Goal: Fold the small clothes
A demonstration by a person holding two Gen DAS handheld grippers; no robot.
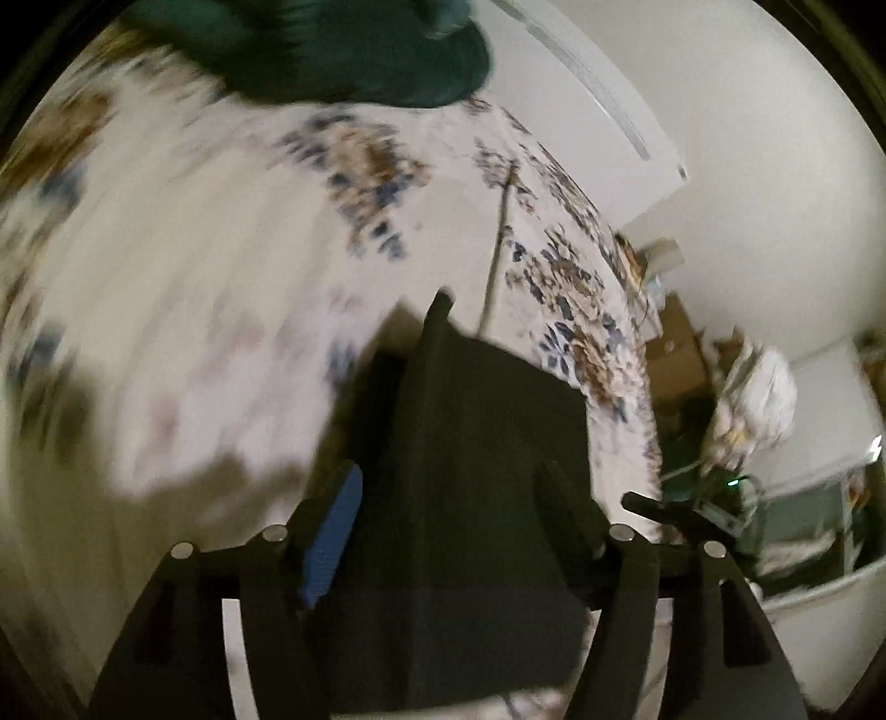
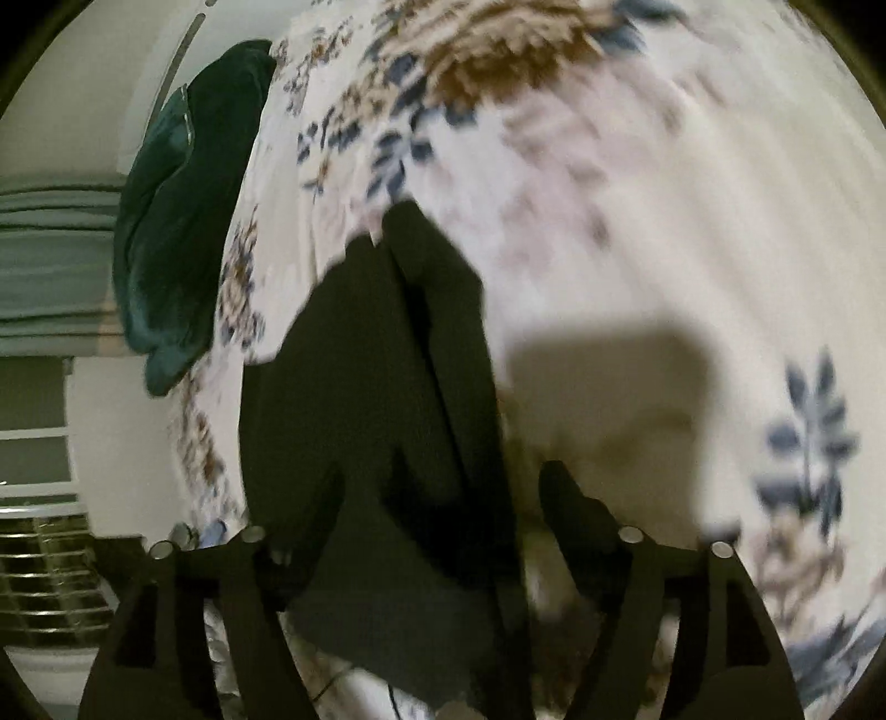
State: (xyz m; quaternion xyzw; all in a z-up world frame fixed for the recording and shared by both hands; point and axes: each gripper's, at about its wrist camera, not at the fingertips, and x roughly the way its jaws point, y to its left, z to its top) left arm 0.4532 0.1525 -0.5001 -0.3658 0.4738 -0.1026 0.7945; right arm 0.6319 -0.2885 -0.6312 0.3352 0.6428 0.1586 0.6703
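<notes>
Left wrist view, blurred by motion: at far left, a bedsheet (image 1: pixel 183 266), white with blue and brown floral print, spread across the bed and filling most of the frame. At the far top, a dark teal garment (image 1: pixel 343 50) lying bunched on the sheet against a white wall (image 1: pixel 747 111). In the near centre, the left claw (image 1: pixel 448 498) with its fingers well apart and a black garment (image 1: pixel 487 443) hanging as a broad panel between them, one narrow corner pointing far; left finger faced with a blue pad (image 1: pixel 332 543), right finger dark against the cloth; whether the pads actually pinch the cloth cannot be told. To the right, past the edge of the bed, a brown cardboard box (image 1: pixel 675 354) and a crumpled white bundle (image 1: pixel 758 399) among clutter too small to make out. Right wrist view, likewise smeared: at left, horizontal blinds (image 2: pixel 50 266) and the same teal garment (image 2: pixel 183 221) at the sheet's edge. In the centre, the black garment (image 2: pixel 376 415) draped in long vertical folds down between the fingers of the right claw (image 2: pixel 443 493), fingers spread wide, grip on the cloth not discernible. To the right, the floral bedsheet (image 2: pixel 692 194) with a dark shadow cast on it beside the garment.
</notes>
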